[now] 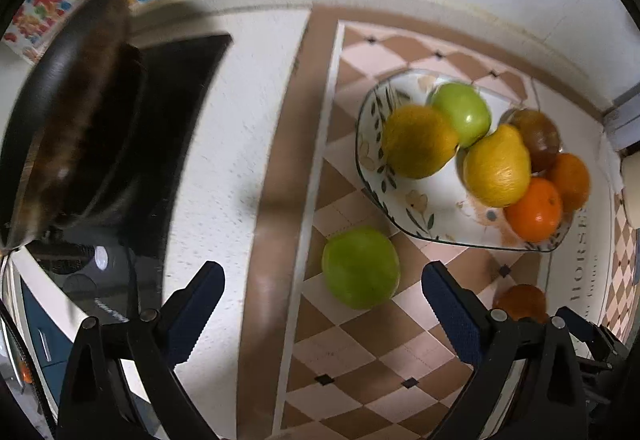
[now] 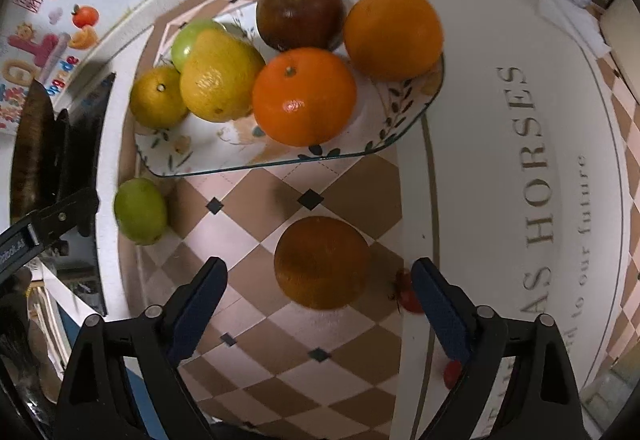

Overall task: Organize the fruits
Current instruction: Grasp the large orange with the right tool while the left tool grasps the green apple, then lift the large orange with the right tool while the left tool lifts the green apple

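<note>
"AS HORSES" on tablecloth (image 2: 500, 40)

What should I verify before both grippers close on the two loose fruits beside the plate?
1. Left gripper open: ok, nothing between its pads.
2. Green apple lined up between the left jaws: ok, though the picture is blurred.
3. Right gripper open: ok.
4. Loose orange centred between the right jaws: ok.
5. Small red fruit clear of the right finger: not ok, it sits right against it.
6. Room on the plate for two more: cannot tell, six fruits already crowd it.
</note>
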`<state>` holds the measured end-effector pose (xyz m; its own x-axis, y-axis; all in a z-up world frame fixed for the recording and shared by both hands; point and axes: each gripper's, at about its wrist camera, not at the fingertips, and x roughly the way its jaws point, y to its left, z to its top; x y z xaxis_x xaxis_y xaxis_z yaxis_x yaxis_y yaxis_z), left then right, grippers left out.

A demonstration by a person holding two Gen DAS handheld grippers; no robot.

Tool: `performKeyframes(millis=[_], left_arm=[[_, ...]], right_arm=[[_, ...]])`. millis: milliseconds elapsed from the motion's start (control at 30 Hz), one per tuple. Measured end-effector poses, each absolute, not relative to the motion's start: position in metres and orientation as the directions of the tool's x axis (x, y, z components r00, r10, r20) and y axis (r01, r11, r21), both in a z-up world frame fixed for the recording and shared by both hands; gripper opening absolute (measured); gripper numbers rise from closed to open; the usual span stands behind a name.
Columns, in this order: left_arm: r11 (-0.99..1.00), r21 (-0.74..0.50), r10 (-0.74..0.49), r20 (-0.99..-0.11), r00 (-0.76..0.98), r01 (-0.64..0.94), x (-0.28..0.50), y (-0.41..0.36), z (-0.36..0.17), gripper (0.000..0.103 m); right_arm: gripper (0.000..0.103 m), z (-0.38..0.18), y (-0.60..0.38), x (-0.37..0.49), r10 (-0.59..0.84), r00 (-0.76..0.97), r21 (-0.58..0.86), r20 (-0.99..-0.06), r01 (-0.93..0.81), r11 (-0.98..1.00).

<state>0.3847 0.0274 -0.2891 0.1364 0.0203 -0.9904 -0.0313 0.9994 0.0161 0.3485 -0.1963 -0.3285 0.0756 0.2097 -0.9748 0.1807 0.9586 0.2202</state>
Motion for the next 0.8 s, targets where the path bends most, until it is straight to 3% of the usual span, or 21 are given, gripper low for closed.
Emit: performKeyframes(millis=[333, 433, 500, 600, 800], left_arm=[[0.999, 0.015, 0.013, -0.999, 0.047, 0.046, 0.392, 0.007, -0.333, 0.099], [0.998, 0.007, 0.003, -0.999, 0.053, 0.061, 0.390, 0.005, -0.337, 0.091], [0.998, 0.005, 0.001, -0.998, 0.058, 0.067, 0.390, 0.006, -0.338, 0.071], [0.998, -0.019, -0.022, -0.998, 0.052, 0.064, 0.389, 0.008, -0.342, 0.055], [0.998, -0.009, -0.015, -0.996, 0.089, 0.065, 0.382, 0.011, -0.343, 0.054]], right_arm=[[0.077, -0.354, -0.185, 0.365, 0.211, 0.015, 0.211, -0.977, 0.157, 0.965], [0.071, -0.359, -0.184, 0.367, 0.214, 0.008, 0.213, -0.977, 0.154, 0.965], [0.067, -0.361, -0.182, 0.368, 0.219, 0.007, 0.217, -0.976, 0.155, 0.964], [0.060, -0.364, -0.180, 0.368, 0.218, 0.009, 0.216, -0.976, 0.155, 0.964], [0.059, -0.359, -0.183, 0.366, 0.211, 0.023, 0.212, -0.977, 0.128, 0.969]])
